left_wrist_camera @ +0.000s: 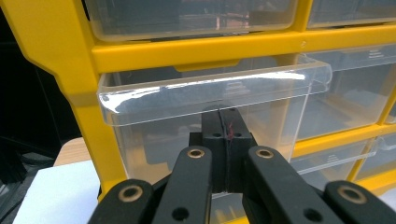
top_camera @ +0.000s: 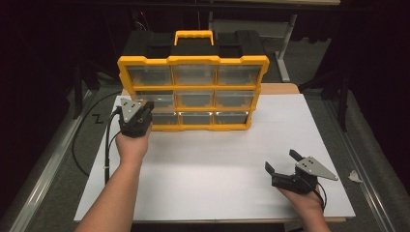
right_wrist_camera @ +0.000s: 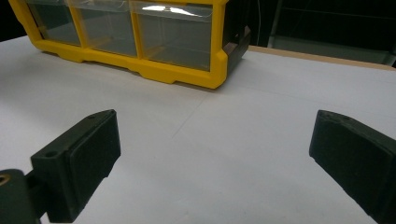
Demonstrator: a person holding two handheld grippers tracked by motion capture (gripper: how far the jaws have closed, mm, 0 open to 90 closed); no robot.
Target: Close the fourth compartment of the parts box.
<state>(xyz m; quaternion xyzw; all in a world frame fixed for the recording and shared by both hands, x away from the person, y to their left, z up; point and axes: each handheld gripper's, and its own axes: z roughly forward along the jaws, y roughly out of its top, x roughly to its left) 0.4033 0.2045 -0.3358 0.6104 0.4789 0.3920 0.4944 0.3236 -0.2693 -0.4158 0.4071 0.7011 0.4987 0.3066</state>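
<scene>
A yellow and black drawer organizer (top_camera: 193, 72) with clear drawers stands upright at the back of the white table top (top_camera: 217, 188). My left gripper (top_camera: 143, 107) is up against its left column. In the left gripper view, my left gripper (left_wrist_camera: 227, 114) has its jaws pressed together, tips just under the front lip of the left middle clear drawer (left_wrist_camera: 205, 93). That drawer sticks out slightly past its neighbour. My right gripper (top_camera: 281, 160) rests at the front right of the table with jaws wide apart and nothing between them, and the right gripper view shows it (right_wrist_camera: 215, 140) facing the organizer's lower right corner (right_wrist_camera: 205, 70).
A yellow carry handle (top_camera: 194, 35) tops the organizer. Black cable (top_camera: 92, 140) trails off the table's left side. A small white scrap (top_camera: 355, 176) lies on the floor to the right. Dark table legs and frames stand behind.
</scene>
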